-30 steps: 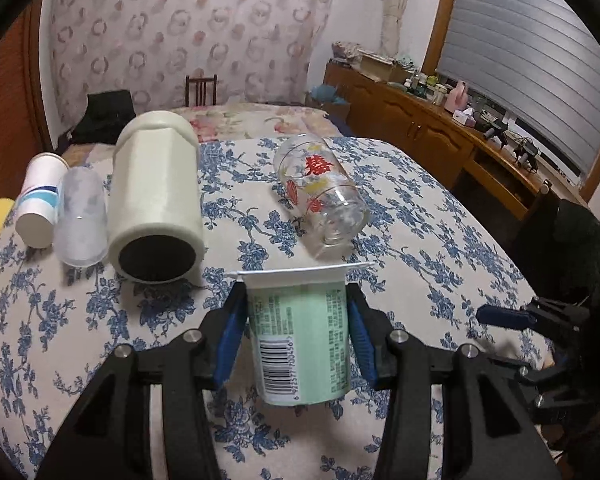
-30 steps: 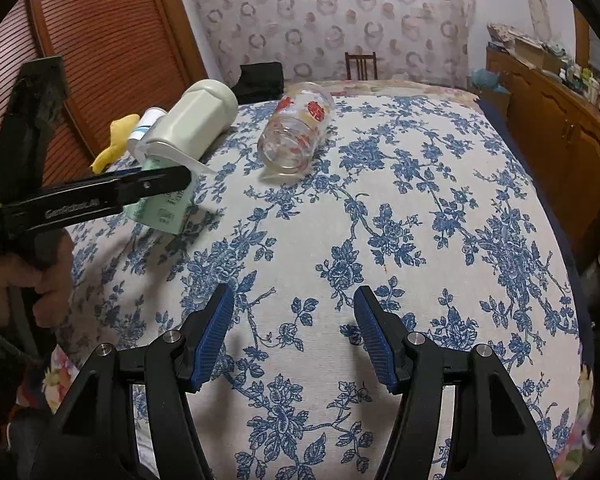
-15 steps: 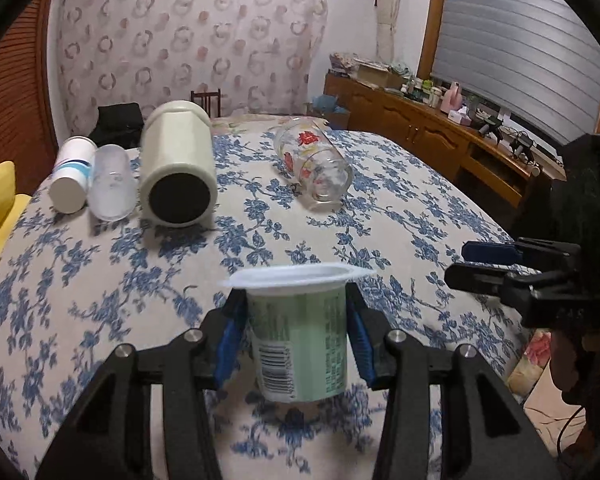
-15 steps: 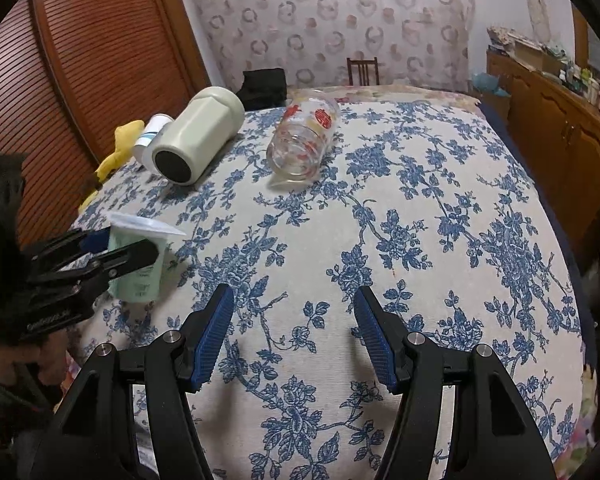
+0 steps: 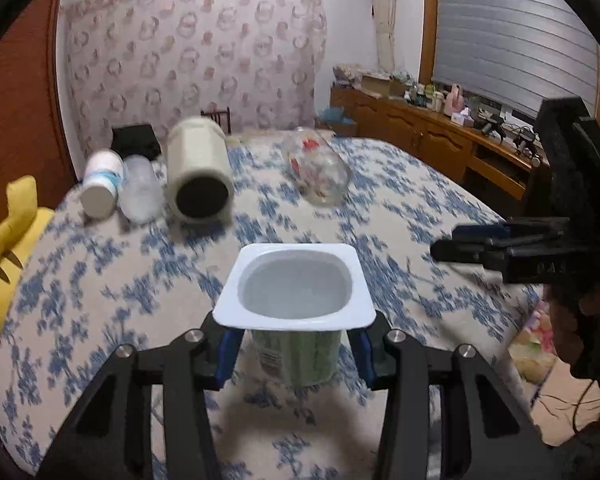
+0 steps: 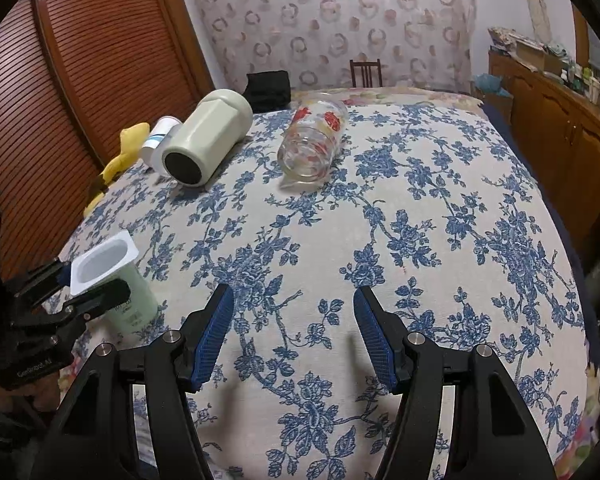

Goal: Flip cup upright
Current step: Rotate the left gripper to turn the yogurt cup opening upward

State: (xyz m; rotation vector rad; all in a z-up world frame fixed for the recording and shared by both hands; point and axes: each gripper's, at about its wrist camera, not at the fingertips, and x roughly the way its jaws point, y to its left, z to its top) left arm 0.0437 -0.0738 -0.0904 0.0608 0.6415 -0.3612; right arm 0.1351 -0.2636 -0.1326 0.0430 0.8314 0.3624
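Evidently the left gripper [image 5: 296,354] is clamping the green yogurt cup [image 5: 296,300] by its side walls, just under the wide white rim, and that low side grip is probably what is letting the cup turn mouth-up without the pads blocking the opening. The cup is sitting upright between the blue pads, its empty white interior facing the camera, near the front-left edge of the table with the blue floral cloth [image 6: 400,220]. Whether its base is resting on the cloth or hanging just above it is hard to say: in the left wrist view the bottom is blurring into the pattern, and in the right wrist view the cup [image 6: 112,280] is leaning slightly, with its foot seemingly at the cloth. The right gripper [image 6: 294,336] is hovering over a bare stretch of cloth with its jaws spread wide and nothing between them, likely keeping out of the way while the other hand is working. Farther back, a cream canister [image 6: 206,136], a printed glass [image 6: 314,140], a clear plastic cup [image 5: 140,194] and a white-and-blue paper cup [image 5: 100,188] are all lying on their sides, probably waiting for the same treatment. Motion blur is softening the whole left wrist view, the cup's label is unreadable, and in the right wrist view the canister is hiding most of the paper cup and all of the clear one.
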